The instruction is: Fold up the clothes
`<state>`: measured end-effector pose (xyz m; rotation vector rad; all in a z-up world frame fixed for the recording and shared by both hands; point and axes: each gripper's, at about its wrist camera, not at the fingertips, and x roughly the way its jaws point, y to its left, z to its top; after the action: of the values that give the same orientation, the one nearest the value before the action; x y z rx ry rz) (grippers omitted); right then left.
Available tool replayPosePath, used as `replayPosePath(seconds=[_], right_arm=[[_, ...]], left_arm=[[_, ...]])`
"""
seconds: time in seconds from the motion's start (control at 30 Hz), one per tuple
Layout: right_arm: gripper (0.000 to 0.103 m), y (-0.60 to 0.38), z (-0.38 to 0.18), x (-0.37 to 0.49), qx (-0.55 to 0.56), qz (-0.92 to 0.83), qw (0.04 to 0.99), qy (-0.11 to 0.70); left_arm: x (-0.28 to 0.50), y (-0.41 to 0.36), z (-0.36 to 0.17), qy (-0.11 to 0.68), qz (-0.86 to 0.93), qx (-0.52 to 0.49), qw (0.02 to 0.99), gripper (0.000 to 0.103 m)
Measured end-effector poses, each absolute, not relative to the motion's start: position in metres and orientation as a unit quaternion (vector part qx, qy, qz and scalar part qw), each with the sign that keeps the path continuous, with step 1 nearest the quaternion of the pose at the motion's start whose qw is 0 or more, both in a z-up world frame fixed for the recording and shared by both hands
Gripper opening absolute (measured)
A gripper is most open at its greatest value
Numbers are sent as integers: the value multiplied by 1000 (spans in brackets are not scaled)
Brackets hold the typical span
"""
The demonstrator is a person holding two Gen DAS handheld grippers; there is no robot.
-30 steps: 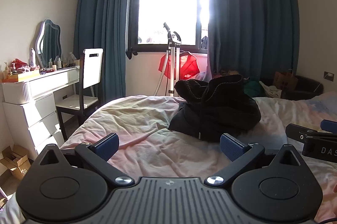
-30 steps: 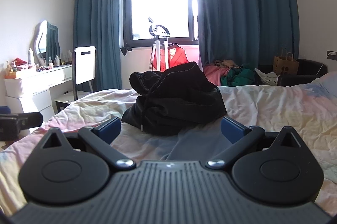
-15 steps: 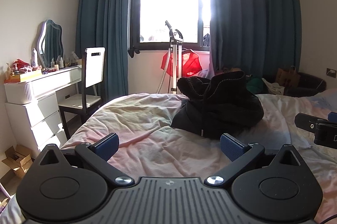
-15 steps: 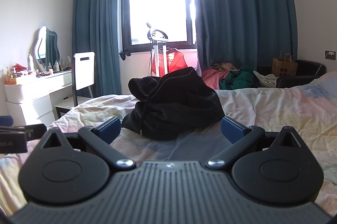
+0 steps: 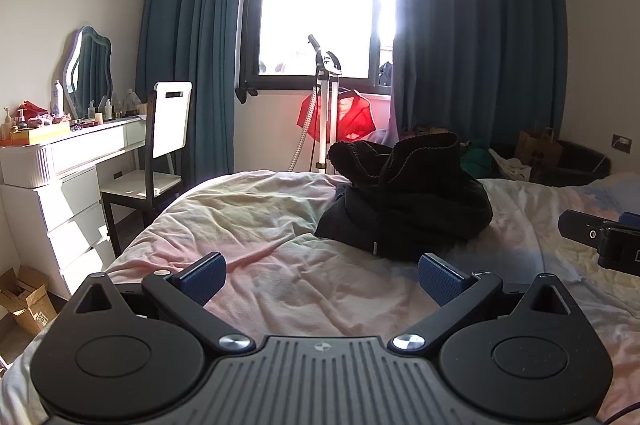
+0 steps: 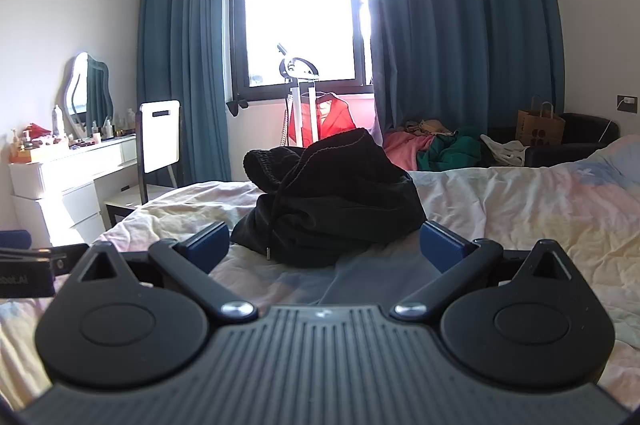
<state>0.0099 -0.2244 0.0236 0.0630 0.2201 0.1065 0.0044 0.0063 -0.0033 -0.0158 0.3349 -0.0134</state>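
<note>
A crumpled black garment with a drawstring (image 5: 408, 201) lies in a heap on the bed (image 5: 256, 225); it also shows in the right wrist view (image 6: 332, 205). My left gripper (image 5: 320, 279) is open and empty, short of the heap and to its left. My right gripper (image 6: 326, 247) is open and empty, just in front of the heap. The right gripper shows at the right edge of the left wrist view (image 5: 600, 237). The left gripper shows at the left edge of the right wrist view (image 6: 28, 265).
A white dresser (image 5: 68, 177) with a mirror and a chair (image 5: 160, 153) stand left of the bed. A garment steamer with a red garment (image 5: 332, 113) stands by the window. Clothes (image 6: 440, 145) are piled on a dark seat at the back right, beside a paper bag (image 6: 538, 127).
Both grippers have risen and tilted up a little, so the room sits lower in view. The right gripper has drawn slightly away to the right. The black garment has not moved.
</note>
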Motion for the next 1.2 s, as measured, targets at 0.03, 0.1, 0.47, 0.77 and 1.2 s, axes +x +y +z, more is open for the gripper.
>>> replayPosePath(seconds=[0.03,0.1,0.47,0.77,1.2], right_arm=[[103,-223,18,5,31,53,992,107],[103,-224,20,5,32,53,992,107],[103,-233,22,0,37,44,995,76],[103,-244,35,-11,48,25,998,19],[103,-317,-18,41,256,29,962,93]], left_arm=[[5,7,-4,167,-7,-9,986,103],[8,6,-5,169,-7,-12,986,103],[26,16,-26,196,-11,-41,980,103],[57,31,-33,228,-46,-114,966,103],[307,13,-35,251,-57,-238,936,103]])
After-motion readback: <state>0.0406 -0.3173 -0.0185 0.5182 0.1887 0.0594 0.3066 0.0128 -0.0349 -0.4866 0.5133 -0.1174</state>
